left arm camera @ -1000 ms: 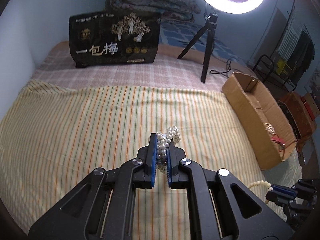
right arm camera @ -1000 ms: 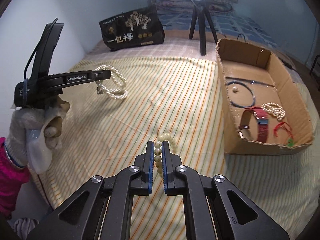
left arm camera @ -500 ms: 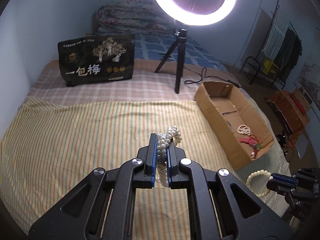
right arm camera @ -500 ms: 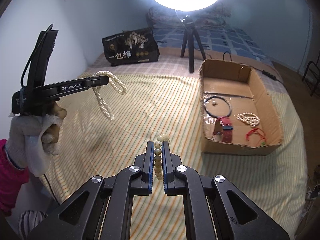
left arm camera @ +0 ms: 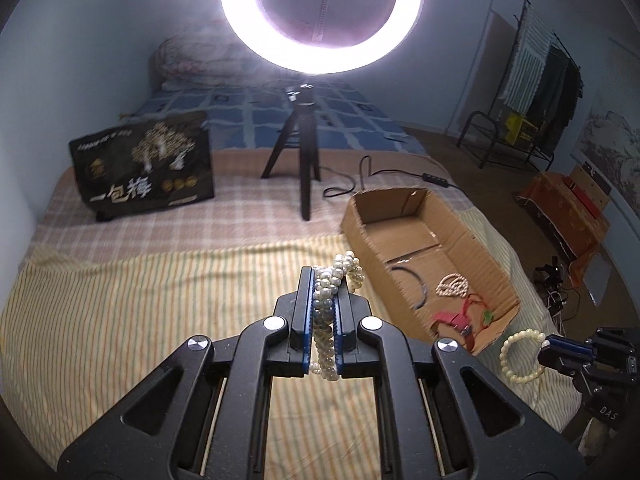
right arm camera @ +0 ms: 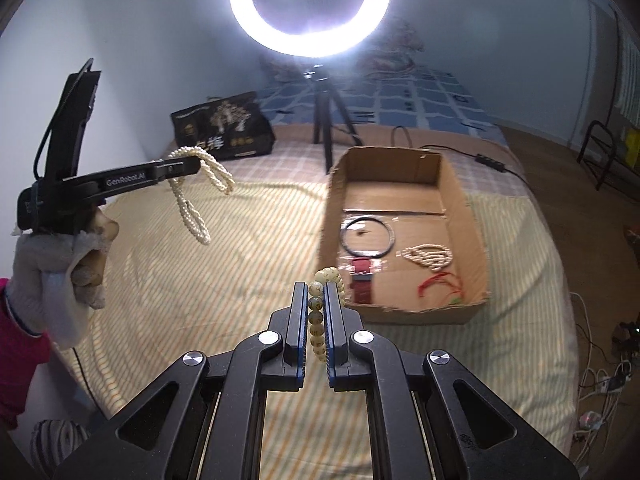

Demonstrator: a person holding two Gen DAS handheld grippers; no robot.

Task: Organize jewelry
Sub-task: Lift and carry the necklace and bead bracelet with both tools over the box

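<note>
Left hand-held gripper [left arm camera: 323, 300]: jaws clenched on a pearl necklace [left arm camera: 326, 312]. The strands are bunched between the pads; a loop spills past the tips toward 1 o'clock, and a short end hangs behind the pads. From the right wrist view the same necklace [right arm camera: 192, 196] dangles in loops clear of the bed [right arm camera: 220, 280], with nothing under it but striped sheet. A gloved hand [right arm camera: 60, 264] holds that tool at 9 o'clock.

Right hand-held gripper [right arm camera: 316, 300]: jaws clenched on a bead bracelet [right arm camera: 318, 320]. Cream beads run in a line between the pads and curl over the tips. From the left wrist view the bracelet [left arm camera: 520, 356] hangs as an open ring at 4 o'clock, off the sheet.

Cardboard box [right arm camera: 460, 184]: open-topped, on the bed at 1 o'clock from the right gripper, just beyond its tips. Inside: a black ring [right arm camera: 367, 236], a red watch [right arm camera: 362, 280], a small pearl string [right arm camera: 428, 256] and a red cord [right arm camera: 438, 282], all lying apart on the floor of the box.

Ring light [left arm camera: 322, 12] on a tripod [left arm camera: 298, 160] at 12 o'clock, lit. Black bag [left arm camera: 144, 168] stands at 11 o'clock on the checked blanket.
</note>
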